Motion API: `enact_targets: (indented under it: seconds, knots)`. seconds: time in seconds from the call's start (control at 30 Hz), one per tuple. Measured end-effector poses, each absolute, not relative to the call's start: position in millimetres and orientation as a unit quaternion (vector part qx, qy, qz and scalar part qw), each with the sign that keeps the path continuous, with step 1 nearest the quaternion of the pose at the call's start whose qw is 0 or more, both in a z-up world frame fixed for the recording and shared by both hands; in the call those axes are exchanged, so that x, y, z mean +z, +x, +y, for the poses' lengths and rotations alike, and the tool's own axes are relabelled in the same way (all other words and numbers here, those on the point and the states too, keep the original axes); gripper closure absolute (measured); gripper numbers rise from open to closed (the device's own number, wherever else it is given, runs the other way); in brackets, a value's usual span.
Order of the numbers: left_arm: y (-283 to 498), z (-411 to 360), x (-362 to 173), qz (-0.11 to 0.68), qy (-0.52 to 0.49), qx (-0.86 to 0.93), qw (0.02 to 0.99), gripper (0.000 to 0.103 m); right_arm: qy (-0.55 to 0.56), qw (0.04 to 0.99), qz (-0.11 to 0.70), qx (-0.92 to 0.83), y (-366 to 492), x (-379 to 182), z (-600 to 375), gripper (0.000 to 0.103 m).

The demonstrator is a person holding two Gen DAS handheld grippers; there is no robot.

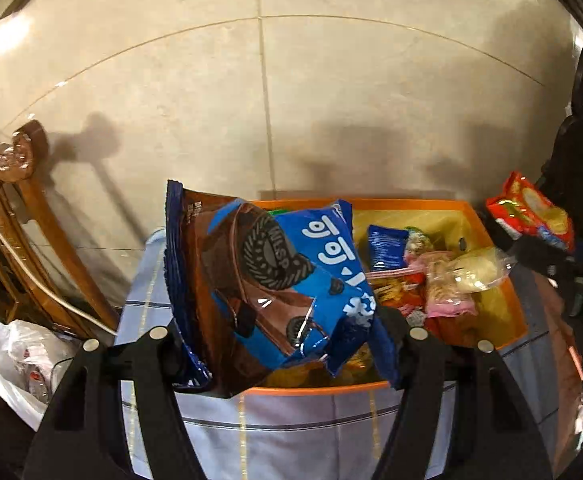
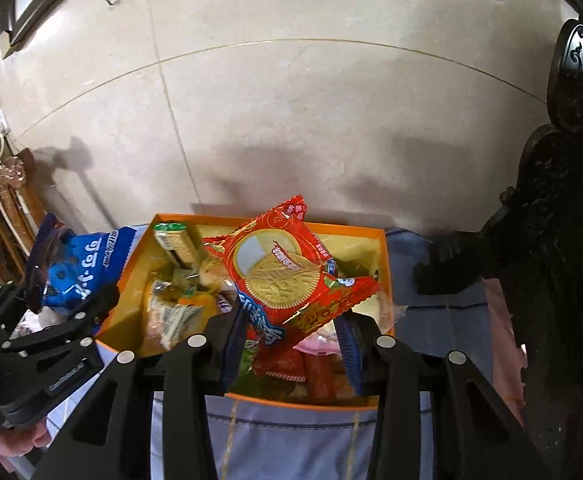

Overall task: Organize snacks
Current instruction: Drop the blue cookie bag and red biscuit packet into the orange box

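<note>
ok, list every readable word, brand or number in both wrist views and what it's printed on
"可可小" (rotated): large white characters on the blue-and-brown cookie snack bag held in the left gripper.
Red wafer snack packet in the right gripper: characters too blurred to read.
Packets in the orange cardboard box: print too small.

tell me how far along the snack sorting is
Several snacks already lie in the orange box, among them a green-topped cracker pack and a pink packet. In hand: the left gripper holds a blue cookie bag above the box, and the right gripper holds a red biscuit packet over it. Left to do: setting both down inside. No loose snacks show elsewhere.
</note>
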State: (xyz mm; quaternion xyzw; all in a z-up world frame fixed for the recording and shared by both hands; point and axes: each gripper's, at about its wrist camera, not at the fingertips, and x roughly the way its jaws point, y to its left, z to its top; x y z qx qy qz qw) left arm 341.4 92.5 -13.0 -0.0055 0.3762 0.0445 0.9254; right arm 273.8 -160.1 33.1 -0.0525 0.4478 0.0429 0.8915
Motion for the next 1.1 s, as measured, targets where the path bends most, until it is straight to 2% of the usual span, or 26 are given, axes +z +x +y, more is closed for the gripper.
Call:
enact_targets:
  seconds: [0.03, 0.07, 0.1, 0.13, 0.2, 0.4, 0.8, 1.1]
  knots:
    - [343.7, 90.0, -13.8, 0.376, -0.003, 0.045, 0.926, 0.037, -0.050, 0.892, 0.449, 0.037, 276.9, 31.6, -162.8, 0.058]
    - [344.7, 88.1, -15.4, 0.374, 0.003, 0.047, 0.926, 0.032, -0.043, 0.892, 0.448, 0.029, 279.9, 30.4, -165.7, 0.026]
    - [345.2, 86.2, -16.6, 0.371, 0.009, 0.050, 0.927, 0.025, -0.042, 0.892, 0.449, 0.019, 282.9, 29.0, -167.7, 0.005]
    - [346.9, 84.6, -15.9, 0.365, 0.016, 0.059, 0.929, 0.004, -0.060, 0.895, 0.442, -0.004, 285.8, 27.9, -167.3, 0.003]
    - [346.2, 83.5, -11.7, 0.347, 0.023, 0.075, 0.935, 0.004, -0.091, 0.896, 0.435, -0.016, 287.7, 27.6, -164.9, 0.003]
    - [341.6, 77.2, -1.1, 0.330, 0.039, 0.072, 0.940, 0.004, -0.068, 0.895, 0.440, -0.003, 287.0, 32.9, -166.2, 0.004]
    - [343.8, 76.9, -8.0, 0.352, 0.027, 0.072, 0.933, 0.004, -0.044, 0.899, 0.436, -0.014, 275.0, 47.8, -180.9, 0.003]
    - [337.4, 64.4, -8.2, 0.343, 0.024, 0.036, 0.938, 0.004, -0.046, 0.895, 0.443, -0.016, 267.1, 38.9, -182.8, 0.003]
